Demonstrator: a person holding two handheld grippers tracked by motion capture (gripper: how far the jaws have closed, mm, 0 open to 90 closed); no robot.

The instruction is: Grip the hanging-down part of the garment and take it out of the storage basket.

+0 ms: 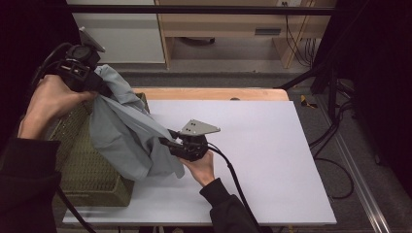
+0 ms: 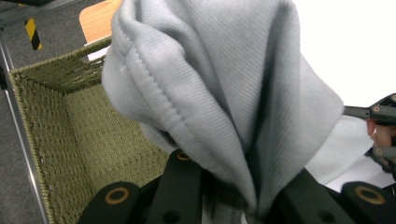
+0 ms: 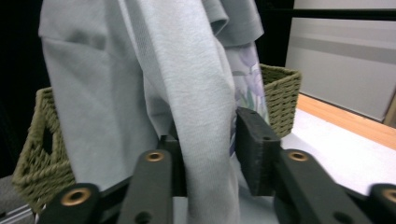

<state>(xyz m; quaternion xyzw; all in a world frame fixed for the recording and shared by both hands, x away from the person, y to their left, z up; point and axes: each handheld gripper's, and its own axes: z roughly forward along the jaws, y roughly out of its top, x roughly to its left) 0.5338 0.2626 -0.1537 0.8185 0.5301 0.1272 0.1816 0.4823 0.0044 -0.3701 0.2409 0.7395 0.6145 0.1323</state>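
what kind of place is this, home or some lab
Probably a lab or recording workspace, not a home: a white board table set on bare grey floor, loose black cables trailing beside it, and dark curtains closing off the sides.

Basket (image 1: 92, 170) on table (image 1: 272, 160), at its left edge. Garment (image 1: 121, 136) hangs above basket, draping over its right rim. Left gripper (image 1: 97, 85) above basket; right gripper (image 1: 167, 141) right of basket.
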